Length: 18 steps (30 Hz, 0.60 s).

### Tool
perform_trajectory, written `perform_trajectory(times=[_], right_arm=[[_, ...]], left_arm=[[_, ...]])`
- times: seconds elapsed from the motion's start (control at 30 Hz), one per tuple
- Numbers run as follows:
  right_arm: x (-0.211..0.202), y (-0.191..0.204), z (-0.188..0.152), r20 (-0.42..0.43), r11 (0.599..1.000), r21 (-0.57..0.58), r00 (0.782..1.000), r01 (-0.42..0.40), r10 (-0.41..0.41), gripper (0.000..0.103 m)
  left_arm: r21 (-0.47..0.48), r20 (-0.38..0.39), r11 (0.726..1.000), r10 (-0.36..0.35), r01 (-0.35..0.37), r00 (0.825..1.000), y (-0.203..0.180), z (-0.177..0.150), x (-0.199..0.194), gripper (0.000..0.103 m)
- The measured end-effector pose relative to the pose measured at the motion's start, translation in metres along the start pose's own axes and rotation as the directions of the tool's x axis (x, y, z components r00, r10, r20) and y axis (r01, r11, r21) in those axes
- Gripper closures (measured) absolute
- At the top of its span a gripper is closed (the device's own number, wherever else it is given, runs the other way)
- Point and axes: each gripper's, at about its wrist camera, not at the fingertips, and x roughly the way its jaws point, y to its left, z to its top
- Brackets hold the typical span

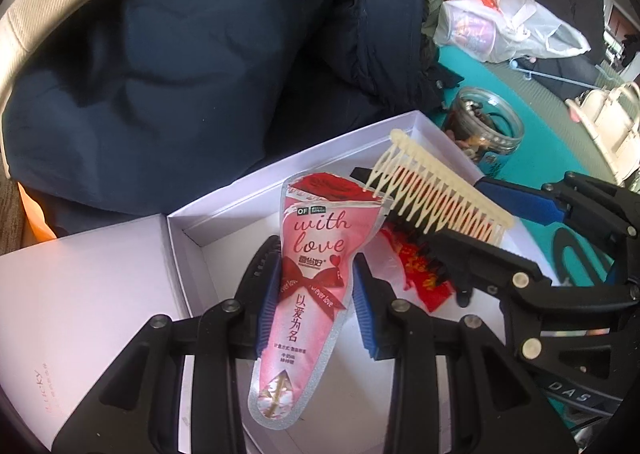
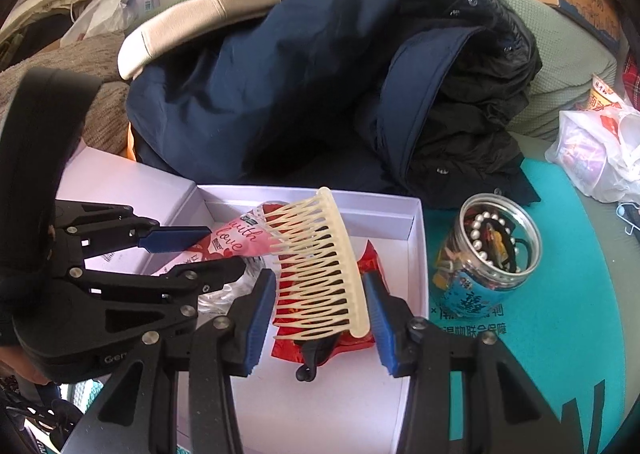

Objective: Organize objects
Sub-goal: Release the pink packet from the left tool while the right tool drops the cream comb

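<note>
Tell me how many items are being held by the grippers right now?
2. The pink heart-printed candy pouch is in the left hand-held gripper; the cream plastic hair comb is in the right hand-held gripper.

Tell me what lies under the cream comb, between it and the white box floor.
Directly below the comb, held by the right gripper, lie a red wrapper and a black clip on the box floor.
</note>
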Motion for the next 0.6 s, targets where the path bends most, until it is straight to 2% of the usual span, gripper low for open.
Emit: perform_trajectory(times=[0.37, 0.6], right_arm=[[0.02, -0.004, -0.008, -0.05, 1.0, 0.026, 0.999, 0.012, -0.01, 0.057], [0.02, -0.005, -0.007, -0.057, 0.999, 0.045, 0.998, 0.019, -0.017, 0.056]], left_arm=[[-0.017, -0.065, 0.999, 0.035, -0.036, 0.997, 0.0, -0.005, 0.027, 0.068], [-0.016, -0.056, 0.999, 0.043, -0.044, 0.998, -0.005, -0.006, 0.027, 0.068]])
